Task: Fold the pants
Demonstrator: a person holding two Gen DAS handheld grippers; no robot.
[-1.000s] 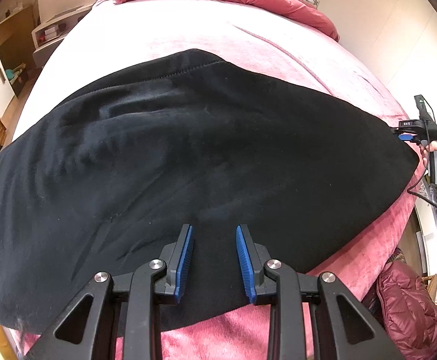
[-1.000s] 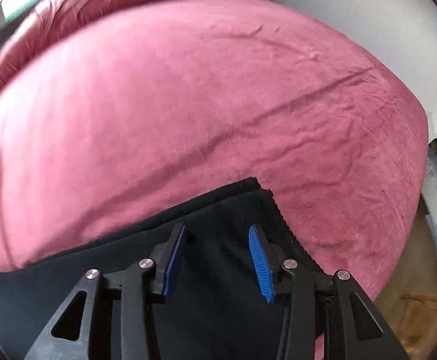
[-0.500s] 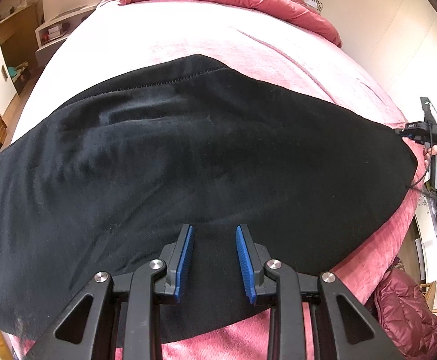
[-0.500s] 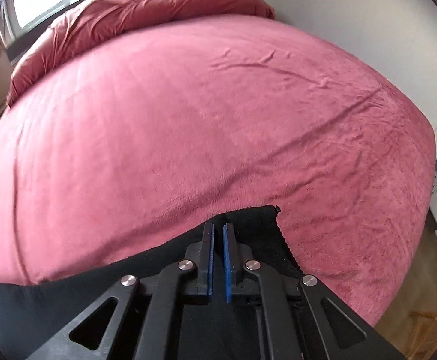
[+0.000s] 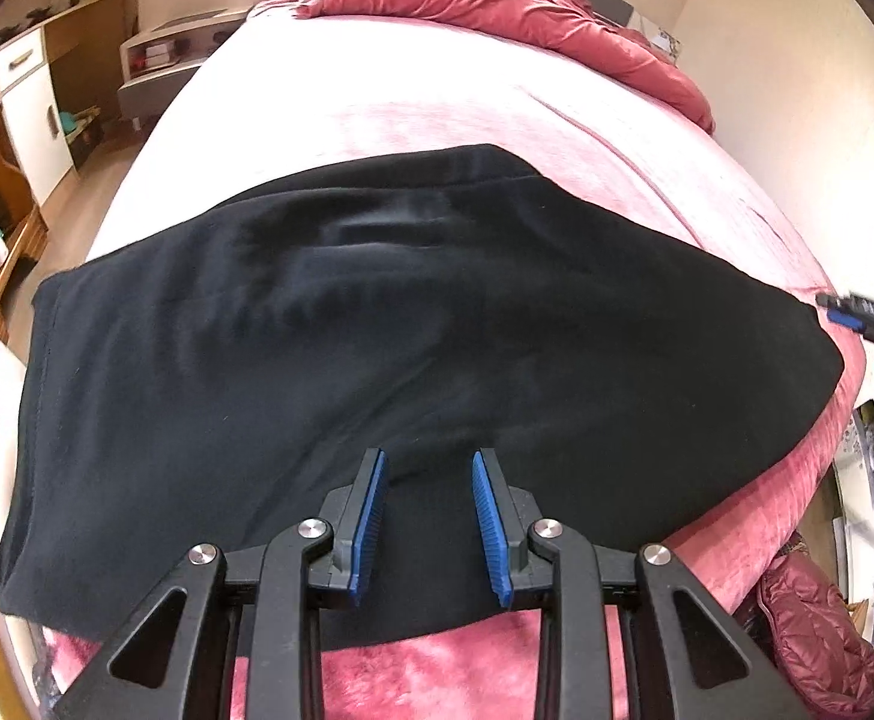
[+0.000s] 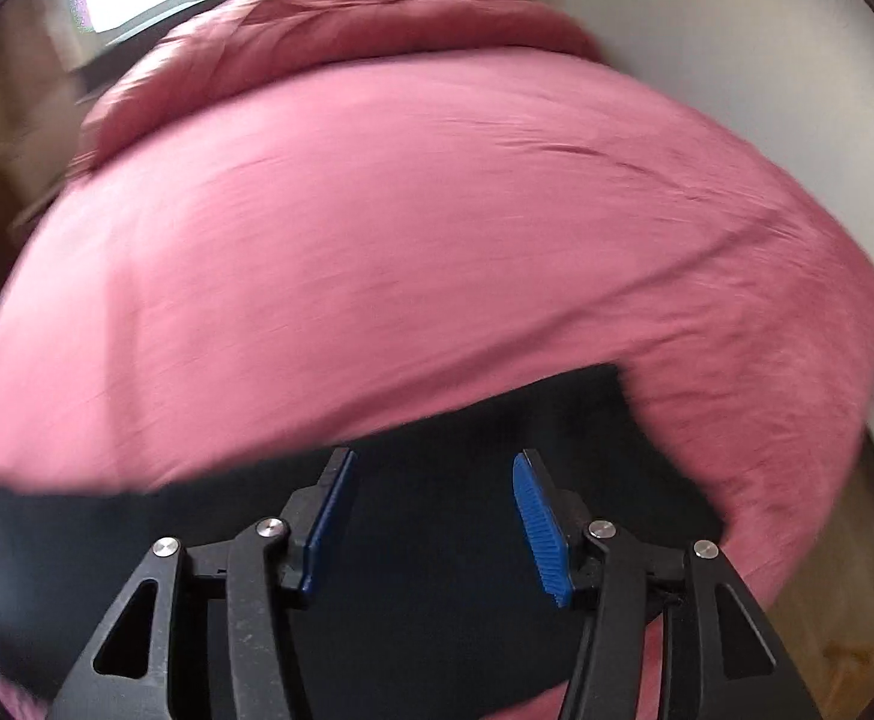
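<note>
Across the pink bed, the black pants lie spread flat, filling most of the left wrist view from the bed's left edge to its right edge. My left gripper hovers over the near edge of the pants, its blue-padded fingers spread apart with only dark cloth visible between them; I cannot tell whether the tips touch the fabric. At the far right of that view, my right gripper appears small and blurred just beside the pants' right corner. From the right wrist view, my right gripper is likewise spread wide, positioned above that corner of the pants, with nothing pinched between its fingers. A rumpled red duvet lies at the head of the bed.
</note>
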